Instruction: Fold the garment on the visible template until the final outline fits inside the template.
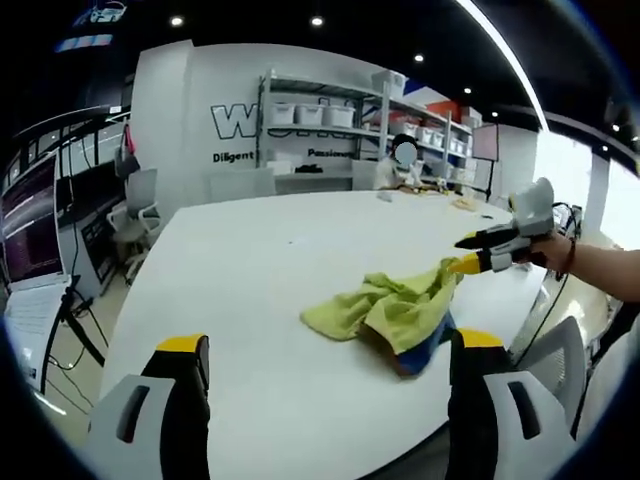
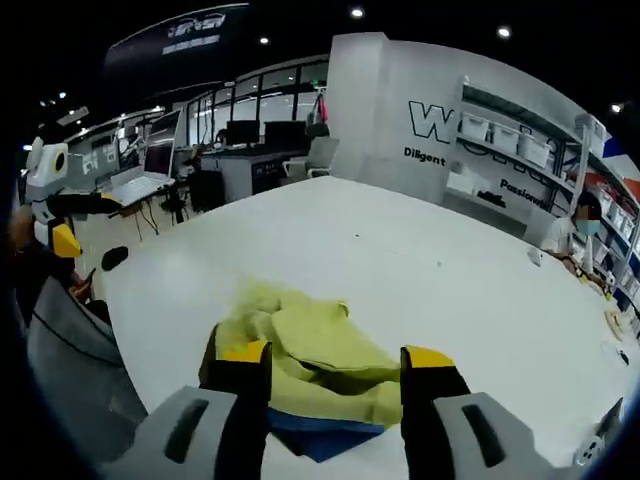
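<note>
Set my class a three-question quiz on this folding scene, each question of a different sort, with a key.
1. True or false: the garment lies neatly folded on the white table.
2. Which colour shows under its yellow-green fabric? A red, B blue, C black.
3. Fill in: the left claw is ___ and holds nothing.
Key: 1 false, it is crumpled; 2 B; 3 open.
</note>
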Motion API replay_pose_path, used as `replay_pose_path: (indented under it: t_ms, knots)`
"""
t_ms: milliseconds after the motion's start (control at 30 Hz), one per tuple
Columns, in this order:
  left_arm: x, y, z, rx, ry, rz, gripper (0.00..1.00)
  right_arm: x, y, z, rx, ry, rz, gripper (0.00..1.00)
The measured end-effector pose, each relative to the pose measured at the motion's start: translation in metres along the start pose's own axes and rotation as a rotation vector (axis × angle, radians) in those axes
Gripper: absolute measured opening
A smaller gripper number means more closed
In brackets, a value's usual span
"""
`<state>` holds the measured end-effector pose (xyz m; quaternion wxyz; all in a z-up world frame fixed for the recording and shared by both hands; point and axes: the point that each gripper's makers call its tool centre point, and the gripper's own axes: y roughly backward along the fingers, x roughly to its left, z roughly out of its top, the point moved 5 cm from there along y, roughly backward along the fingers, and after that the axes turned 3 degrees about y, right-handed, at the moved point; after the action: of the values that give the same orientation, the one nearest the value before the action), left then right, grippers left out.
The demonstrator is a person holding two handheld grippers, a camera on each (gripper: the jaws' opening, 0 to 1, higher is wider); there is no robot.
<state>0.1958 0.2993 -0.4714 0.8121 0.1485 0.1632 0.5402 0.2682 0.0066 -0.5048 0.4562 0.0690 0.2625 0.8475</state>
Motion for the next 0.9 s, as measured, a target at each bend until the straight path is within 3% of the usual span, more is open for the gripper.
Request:
replay_pose_path:
  t_ms: [100,233,400,567,700,767,900]
  knots:
    - [0.002,0.0,0.001,-0.003,0.005,0.006,0.99,0.036,-0.005,0.007,-0.023,0.076,0.101,0.55]
    - [0.003,0.003,0.003,-0.014,0.001,-0.004,0.99,0.069,-0.01,0.002,0.007,0.16,0.209,0.59]
    - [0.009,0.009,0.004,-0.013,-0.017,0.003,0.99,0.102,-0.02,-0.013,0.024,0.18,0.3,0.59]
    - [0.012,0.011,0.004,-0.02,-0.014,0.01,0.98,0.118,-0.039,-0.037,0.077,0.18,0.345,0.55]
    - [0.013,0.014,0.002,-0.016,-0.013,0.013,0.98,0.12,-0.05,-0.061,0.165,0.098,0.386,0.43]
    - [0.014,0.015,0.002,-0.022,-0.001,0.02,0.98,0.12,-0.056,-0.068,0.148,0.034,0.404,0.35]
    - [0.016,0.016,-0.001,-0.013,0.007,0.028,0.97,0.116,-0.062,-0.08,0.187,0.06,0.379,0.31]
